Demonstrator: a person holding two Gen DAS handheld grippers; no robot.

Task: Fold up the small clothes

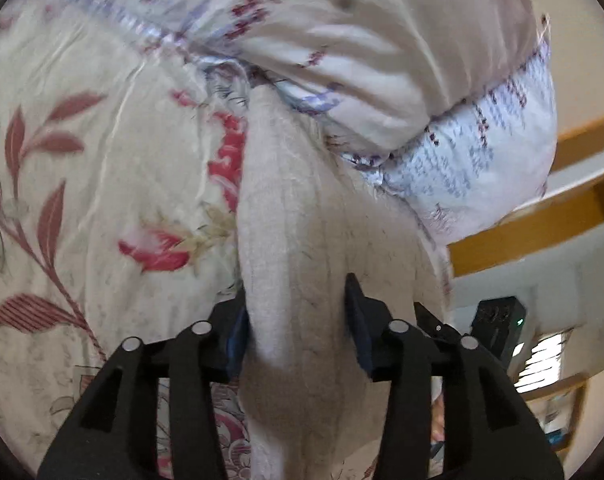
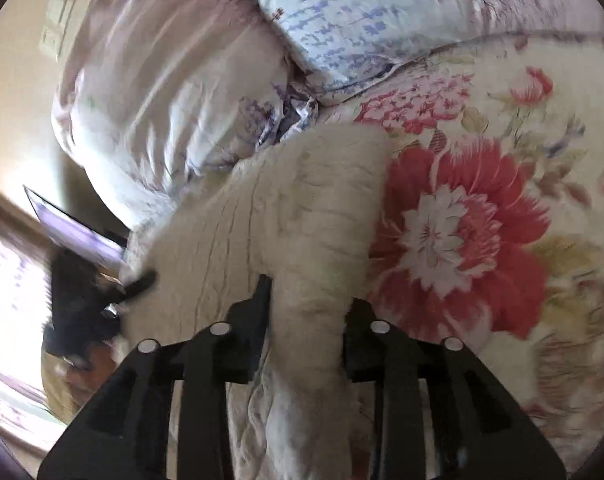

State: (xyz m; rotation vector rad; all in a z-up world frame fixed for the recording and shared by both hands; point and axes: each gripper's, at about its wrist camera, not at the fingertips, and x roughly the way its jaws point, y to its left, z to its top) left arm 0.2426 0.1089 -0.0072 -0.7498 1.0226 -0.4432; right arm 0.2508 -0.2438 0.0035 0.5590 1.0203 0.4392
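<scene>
- The left gripper (image 1: 300, 320) has its 2 black fingers clamped on a bunched fold of a cream knitted garment (image 1: 298, 216), which fills the gap between them.
- From the left wrist view, the garment stretches away in a long narrow ridge over a floral bedspread (image 1: 82, 184) and its far end slips out of sight under a pale pillow (image 1: 382, 48).
- The lower part of the garment runs beneath the gripper body and is cut off by the frame edge.
- The right gripper (image 2: 308, 312) is likewise closed on a thick wad of the same garment (image 2: 302, 200), with cloth packed between the fingers.
- In the right wrist view, the garment spreads wide to the left, lying on the bedspread (image 2: 482, 220) beside a large red printed flower.
- 2 pillows (image 2: 174, 80) sit just beyond the garment, touching its far edge.
- A dark shape (image 2: 86, 300) at the garment's left edge is too blurred to identify.
- Both views are soft with blur, so the garment's type cannot be told.
</scene>
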